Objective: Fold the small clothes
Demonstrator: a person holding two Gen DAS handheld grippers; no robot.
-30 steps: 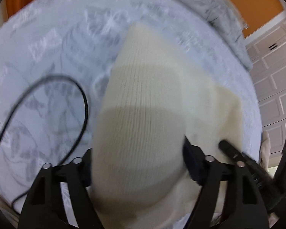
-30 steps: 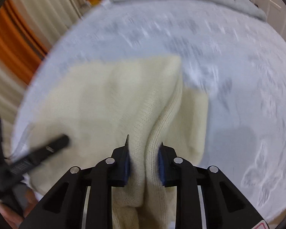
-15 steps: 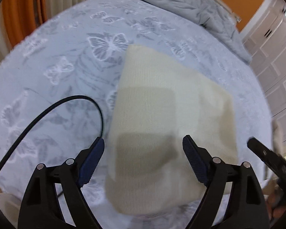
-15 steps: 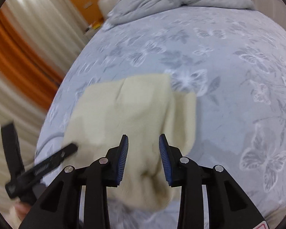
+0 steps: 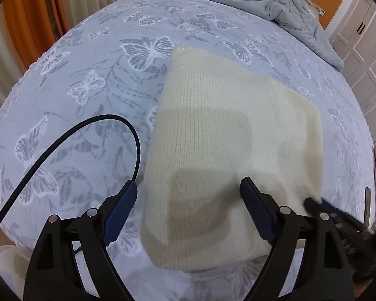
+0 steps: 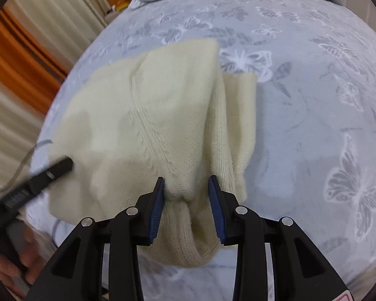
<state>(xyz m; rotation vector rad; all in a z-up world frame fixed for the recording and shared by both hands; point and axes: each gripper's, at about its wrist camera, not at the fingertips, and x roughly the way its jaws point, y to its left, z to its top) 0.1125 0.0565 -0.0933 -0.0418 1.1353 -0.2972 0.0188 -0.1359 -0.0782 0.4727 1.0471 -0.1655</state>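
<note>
Cream knit sweater [image 5: 228,148] flat on butterfly-print bed [image 5: 92,80], my left gripper [image 5: 188,208] jaws spread wide above it, my right gripper [image 6: 186,200] jaws parted around a bunched fold, not pinching.

Both grippers are matte black plastic with cut-out frames, silver screw heads along the arms and ribbed blue pads inside each finger. The left gripper [image 5: 188,198] trails a braided black cable [image 5: 62,140]. The right gripper [image 6: 186,195] carries a red-edged sticker [image 6: 348,297] behind its right finger.
</note>
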